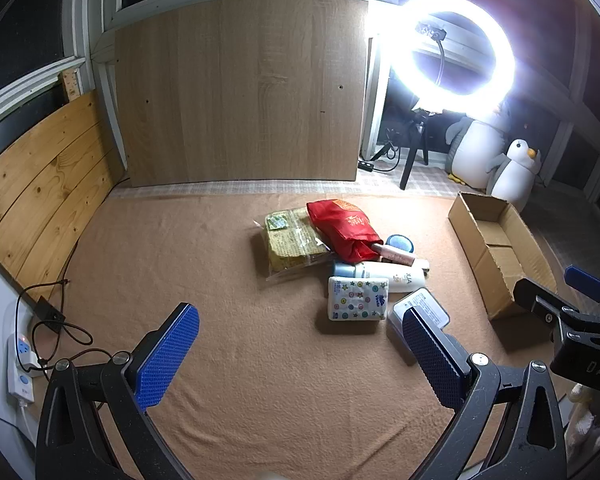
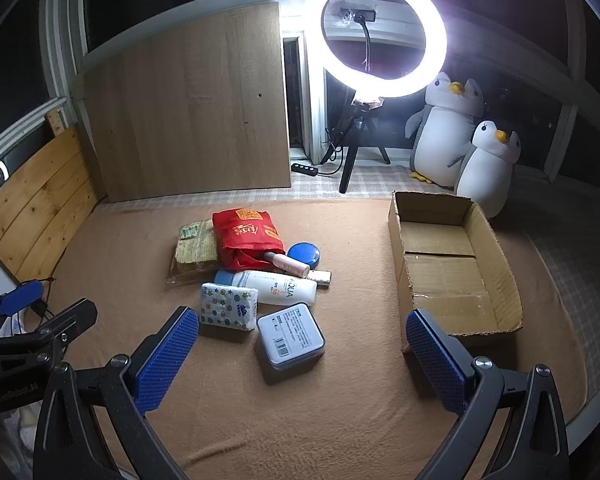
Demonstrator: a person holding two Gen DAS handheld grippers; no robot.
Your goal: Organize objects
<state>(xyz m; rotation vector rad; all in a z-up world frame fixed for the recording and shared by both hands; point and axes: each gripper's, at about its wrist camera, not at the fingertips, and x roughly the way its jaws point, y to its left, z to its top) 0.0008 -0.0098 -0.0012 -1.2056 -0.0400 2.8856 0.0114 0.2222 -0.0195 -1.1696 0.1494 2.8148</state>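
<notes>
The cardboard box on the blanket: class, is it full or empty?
Empty. The right wrist view shows the cardboard box open-topped with only its bare bottom flaps inside.

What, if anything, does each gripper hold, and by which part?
Nothing is held. The left gripper and right gripper both stand open and empty above the blanket.

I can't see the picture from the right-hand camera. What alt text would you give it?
An open blue-padded right claw hovers over a tan blanket, above a small pile: red fabric pouch, white lotion bottle, star-printed tissue pack, grey rounded tin. An empty cardboard box lies right.
</notes>
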